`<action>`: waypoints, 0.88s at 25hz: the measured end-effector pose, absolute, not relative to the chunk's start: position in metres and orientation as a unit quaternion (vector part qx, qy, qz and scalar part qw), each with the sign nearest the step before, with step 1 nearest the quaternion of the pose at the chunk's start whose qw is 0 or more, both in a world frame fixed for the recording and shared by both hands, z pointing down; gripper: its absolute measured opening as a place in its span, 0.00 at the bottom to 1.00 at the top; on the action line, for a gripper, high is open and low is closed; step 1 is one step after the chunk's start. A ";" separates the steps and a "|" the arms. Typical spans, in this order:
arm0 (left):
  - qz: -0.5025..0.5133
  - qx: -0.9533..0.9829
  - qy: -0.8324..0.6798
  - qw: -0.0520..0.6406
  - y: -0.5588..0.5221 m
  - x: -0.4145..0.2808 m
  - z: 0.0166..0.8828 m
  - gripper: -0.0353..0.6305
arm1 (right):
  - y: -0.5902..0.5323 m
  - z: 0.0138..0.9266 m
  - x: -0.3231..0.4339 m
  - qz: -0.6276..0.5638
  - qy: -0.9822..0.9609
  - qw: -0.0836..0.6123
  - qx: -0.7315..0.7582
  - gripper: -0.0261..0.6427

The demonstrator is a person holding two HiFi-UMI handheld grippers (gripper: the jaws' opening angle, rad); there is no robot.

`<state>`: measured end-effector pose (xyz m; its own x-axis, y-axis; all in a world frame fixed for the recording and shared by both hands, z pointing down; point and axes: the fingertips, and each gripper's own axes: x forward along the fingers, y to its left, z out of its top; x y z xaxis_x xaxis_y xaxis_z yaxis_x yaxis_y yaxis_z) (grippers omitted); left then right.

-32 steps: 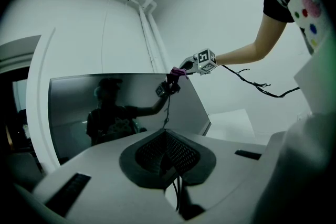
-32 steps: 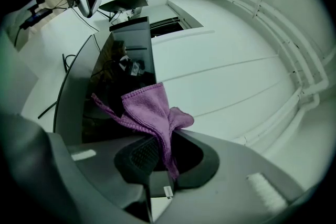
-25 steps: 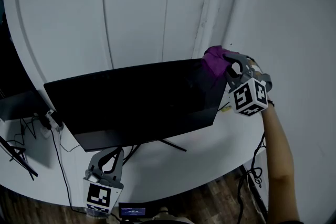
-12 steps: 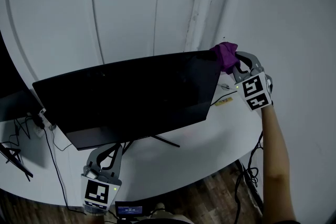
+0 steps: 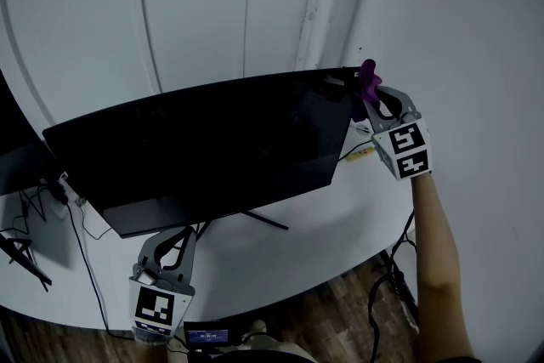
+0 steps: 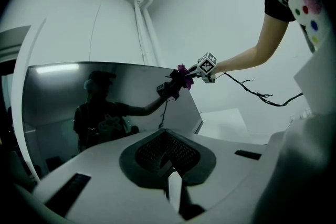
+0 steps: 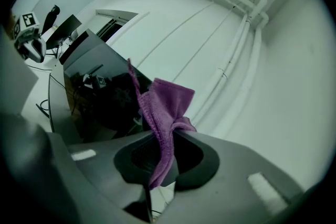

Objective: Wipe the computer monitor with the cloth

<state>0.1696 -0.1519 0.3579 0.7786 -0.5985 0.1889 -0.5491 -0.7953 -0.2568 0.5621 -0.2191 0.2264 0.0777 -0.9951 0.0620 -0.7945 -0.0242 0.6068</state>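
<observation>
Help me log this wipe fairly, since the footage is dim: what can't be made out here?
- Contact between the cloth and the monitor: the right gripper view sees the screen edge-on, and the head view shows that corner too small, beside the right gripper.
- Smudges on the screen: every view is too dark.
- The small pale item on the table: too small in the head view.

2 monitors [image 5: 204, 144] [image 5: 21, 166], 1 cloth [image 5: 368, 79], 2 grippers [image 5: 178, 239] [image 5: 375, 95]

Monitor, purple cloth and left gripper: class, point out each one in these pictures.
monitor [image 5: 204, 149], head view, middle of the dark screen.
purple cloth [image 7: 167, 107], right gripper view, bunched fold above the jaws.
left gripper [image 6: 167, 152], left gripper view, where its shut jaws meet.
</observation>
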 end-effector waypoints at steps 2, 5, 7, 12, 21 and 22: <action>-0.134 -0.938 0.307 0.092 -0.152 0.169 0.360 0.06 | -0.220 0.236 0.560 -0.194 -0.651 0.269 0.683 0.13; -0.140 -0.937 0.307 0.091 -0.152 0.169 0.363 0.06 | -0.219 0.252 0.559 -0.184 -0.654 0.275 0.681 0.13; -0.141 -0.938 0.306 0.087 -0.152 0.170 0.363 0.06 | -0.217 0.261 0.560 -0.175 -0.656 0.276 0.681 0.13; -0.144 -0.937 0.306 0.083 -0.154 0.170 0.367 0.06 | -0.213 0.288 0.560 -0.152 -0.660 0.280 0.681 0.13; -0.150 -0.937 0.308 0.072 -0.160 0.167 0.379 0.06 | -0.208 0.340 0.560 -0.114 -0.662 0.291 0.681 0.13; -0.150 -0.937 0.308 0.071 -0.160 0.167 0.380 0.06 | -0.207 0.345 0.560 -0.110 -0.662 0.290 0.682 0.13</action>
